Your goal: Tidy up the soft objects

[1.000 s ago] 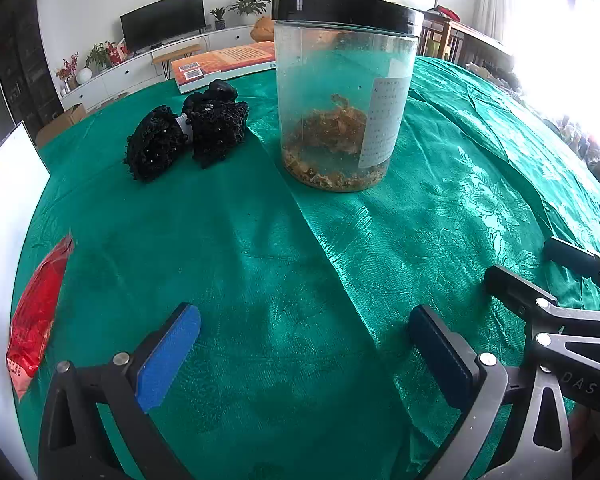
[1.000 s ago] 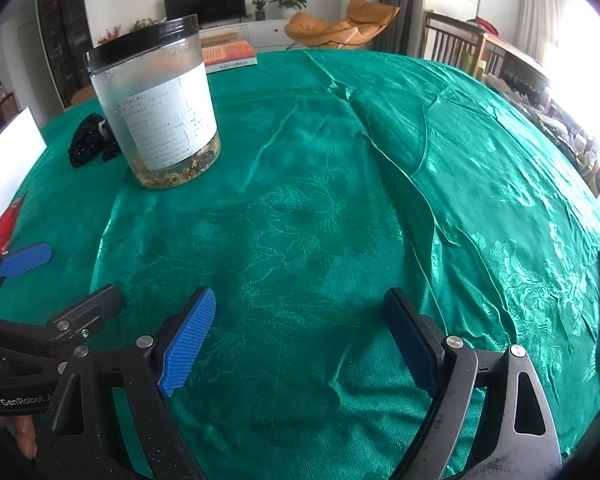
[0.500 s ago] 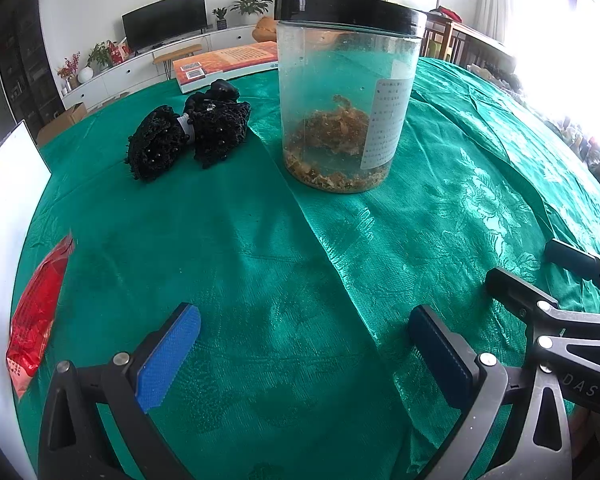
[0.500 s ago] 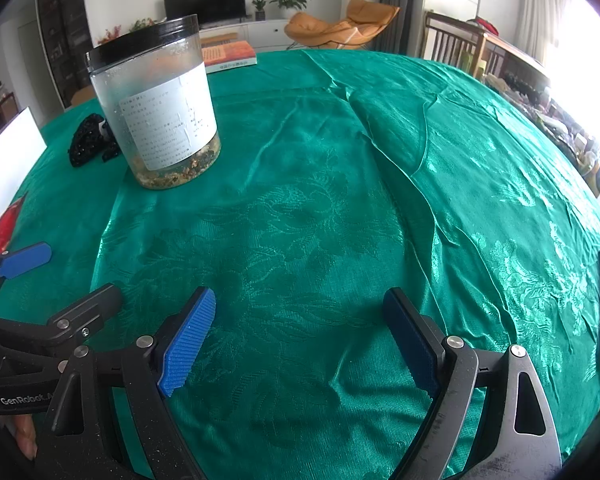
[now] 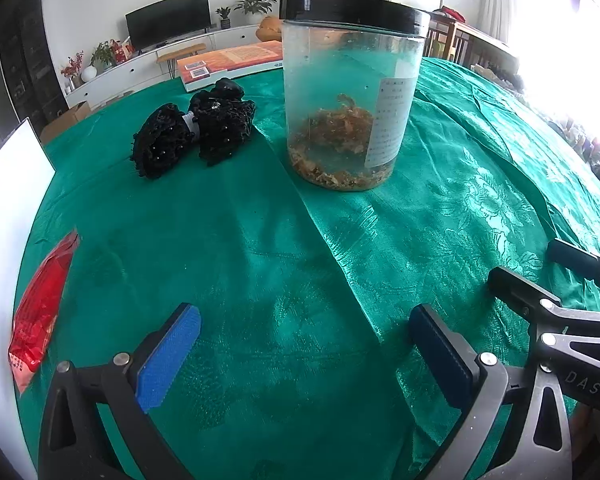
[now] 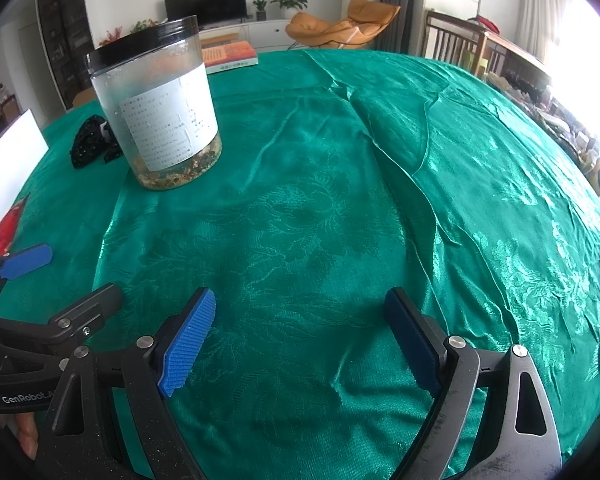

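Your left gripper has its jaws spread wide with nothing between the blue pads, only the green tablecloth beneath them. Your right gripper is spread just as wide and also empty, over a wrinkled stretch of the same cloth. The two tools sit close side by side: the right one's black fingers show at the right edge of the left wrist view, and the left one's blue pad shows at the left edge of the right wrist view.

Farther out, the black soft bundle lies on the cloth, well apart from both grippers. Just beside it, to its right in the left wrist view, stands an upright clear jar with a black lid, a white label and brownish bits at the bottom. A red packet lies at the table's left edge, against a white board.
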`<action>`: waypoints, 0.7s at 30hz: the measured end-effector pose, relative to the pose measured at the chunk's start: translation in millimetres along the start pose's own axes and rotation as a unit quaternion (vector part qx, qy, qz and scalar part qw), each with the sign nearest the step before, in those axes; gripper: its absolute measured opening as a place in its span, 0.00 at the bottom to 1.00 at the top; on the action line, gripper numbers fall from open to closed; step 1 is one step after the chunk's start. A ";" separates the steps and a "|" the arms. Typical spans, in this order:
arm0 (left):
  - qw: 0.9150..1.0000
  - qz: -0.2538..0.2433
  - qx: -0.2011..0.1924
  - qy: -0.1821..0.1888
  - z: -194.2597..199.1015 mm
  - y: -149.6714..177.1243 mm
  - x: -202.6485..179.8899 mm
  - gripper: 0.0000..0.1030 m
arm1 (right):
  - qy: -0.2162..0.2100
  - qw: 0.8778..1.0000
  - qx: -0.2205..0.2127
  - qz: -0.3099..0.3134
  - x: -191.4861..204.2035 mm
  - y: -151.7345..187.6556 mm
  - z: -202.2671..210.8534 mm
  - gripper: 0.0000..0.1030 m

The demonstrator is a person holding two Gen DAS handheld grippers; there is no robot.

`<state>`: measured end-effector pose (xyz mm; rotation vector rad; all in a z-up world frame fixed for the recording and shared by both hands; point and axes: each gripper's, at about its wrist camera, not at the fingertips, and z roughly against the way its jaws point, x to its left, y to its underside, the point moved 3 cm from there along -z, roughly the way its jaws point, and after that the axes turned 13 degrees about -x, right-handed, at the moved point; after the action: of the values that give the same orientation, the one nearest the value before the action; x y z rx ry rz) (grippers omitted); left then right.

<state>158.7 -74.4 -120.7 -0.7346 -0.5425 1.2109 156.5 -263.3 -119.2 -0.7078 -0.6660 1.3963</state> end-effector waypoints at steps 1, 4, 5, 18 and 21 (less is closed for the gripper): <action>1.000 0.001 0.001 -0.003 1.9 1.7 0.6 1.00 | 0.000 1.000 0.000 0.000 -0.2 0.0 0.0 0.86; 1.000 0.004 0.003 -0.003 13.2 12.5 2.2 1.00 | 0.000 1.000 0.000 0.000 -0.4 0.1 -0.1 0.86; 1.000 -0.001 0.004 0.000 18.7 17.4 2.0 1.00 | 0.000 1.000 0.000 0.000 -0.2 0.0 0.1 0.86; 0.992 -0.048 0.058 -0.102 42.9 -40.9 108.0 1.00 | 0.000 1.000 0.000 0.000 -0.3 0.0 0.1 0.86; 0.982 -0.040 0.128 -0.131 10.1 -25.7 133.8 1.00 | 0.000 1.000 0.000 0.000 -0.2 -0.1 0.2 0.86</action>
<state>204.6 51.8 -95.9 -0.3330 -0.6123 1.2825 156.4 -263.5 -119.0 -0.7074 -0.6658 1.3954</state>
